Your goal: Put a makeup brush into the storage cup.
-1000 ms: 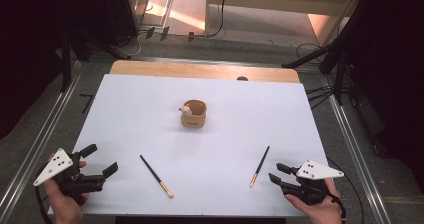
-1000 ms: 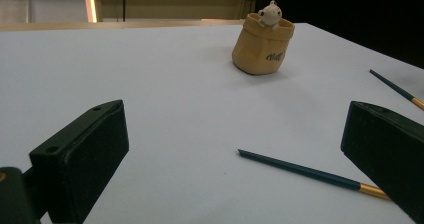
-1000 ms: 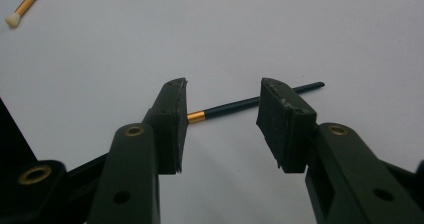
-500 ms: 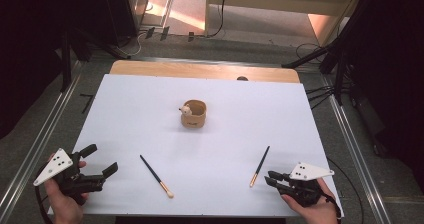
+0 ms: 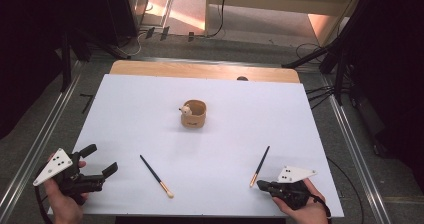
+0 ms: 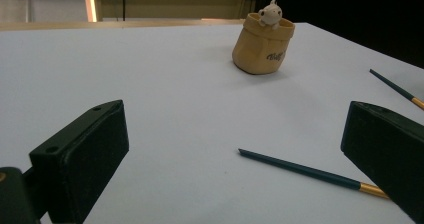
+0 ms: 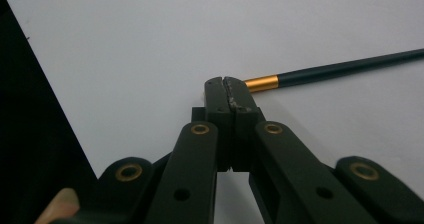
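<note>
Dark floor, black stands and loose cables ring the white tabletop (image 5: 150, 114), whose far edge shows a strip of bare wood (image 5: 200, 70); the room beyond falls into shadow and little of it can be made out.

Near the lower right of the high view lies a slim dark chopstick with a gold band and pale tip (image 5: 260, 166). Its long axis runs diagonally, the dark end toward the upper right and the pale tip toward the lower left, close to the right gripper (image 5: 261, 185). That gripper's jaws have just been closing and now stand pressed together. In the right gripper view the closed jaw tips sit at the chopstick's (image 7: 340, 71) gold-banded end and cover its pale tip, so whether the tip is pinched between them or merely lies behind them cannot be told; no stick shows in the seam between the jaws. The chopstick's dark end is cut off by the right edge of that frame.

A second chopstick of the same make (image 5: 156, 175) lies in the lower middle of the high view, dark end to the upper left, pale tip to the lower right. The left gripper (image 5: 97, 160), at the lower left, has its jaws spread wide with nothing between them, and in the left gripper view the right-hand jaw hides this chopstick's (image 6: 300, 169) pale tip.

A tan cup with a small white figure on its rim (image 5: 194, 113) stands at the table's centre, well apart from both chopsticks.
</note>
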Tool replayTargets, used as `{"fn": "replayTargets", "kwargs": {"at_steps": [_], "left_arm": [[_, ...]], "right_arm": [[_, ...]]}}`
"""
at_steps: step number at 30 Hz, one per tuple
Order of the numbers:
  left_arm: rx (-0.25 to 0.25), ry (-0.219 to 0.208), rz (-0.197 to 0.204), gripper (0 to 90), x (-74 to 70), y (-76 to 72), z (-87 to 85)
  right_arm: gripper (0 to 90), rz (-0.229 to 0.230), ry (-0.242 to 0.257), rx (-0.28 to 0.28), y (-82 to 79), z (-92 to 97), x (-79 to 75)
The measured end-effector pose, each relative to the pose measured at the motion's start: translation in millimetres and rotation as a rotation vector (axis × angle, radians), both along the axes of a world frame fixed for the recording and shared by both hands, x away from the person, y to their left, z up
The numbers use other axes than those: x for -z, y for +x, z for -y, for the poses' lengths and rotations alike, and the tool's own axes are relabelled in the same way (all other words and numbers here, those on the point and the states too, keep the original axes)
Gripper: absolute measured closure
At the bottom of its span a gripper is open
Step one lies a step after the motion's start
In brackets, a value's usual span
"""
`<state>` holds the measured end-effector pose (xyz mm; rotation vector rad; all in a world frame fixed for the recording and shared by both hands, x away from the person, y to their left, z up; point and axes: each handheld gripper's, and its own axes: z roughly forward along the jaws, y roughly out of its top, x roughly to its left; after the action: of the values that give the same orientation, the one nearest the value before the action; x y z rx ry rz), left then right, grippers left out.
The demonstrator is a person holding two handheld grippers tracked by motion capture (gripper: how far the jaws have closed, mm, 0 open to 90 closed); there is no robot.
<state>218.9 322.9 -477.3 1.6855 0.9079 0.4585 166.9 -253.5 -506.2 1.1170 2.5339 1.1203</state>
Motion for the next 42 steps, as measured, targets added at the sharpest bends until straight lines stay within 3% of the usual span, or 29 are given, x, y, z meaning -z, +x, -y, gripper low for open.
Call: {"fn": "replayTargets", "kwargs": {"at_steps": [15,42], "left_arm": [[0.001,0.003,-0.003,0.0,0.3,0.0,0.7],[0.002,0.0,-0.004,0.0,0.5,-0.7,1.7]], "right_arm": [[90.0,-0.004,-0.034,0.025,9.2,-14.7,9.8],[90.0,0.029,-0.03,0.107,39.0,-45.1,10.7]]}}
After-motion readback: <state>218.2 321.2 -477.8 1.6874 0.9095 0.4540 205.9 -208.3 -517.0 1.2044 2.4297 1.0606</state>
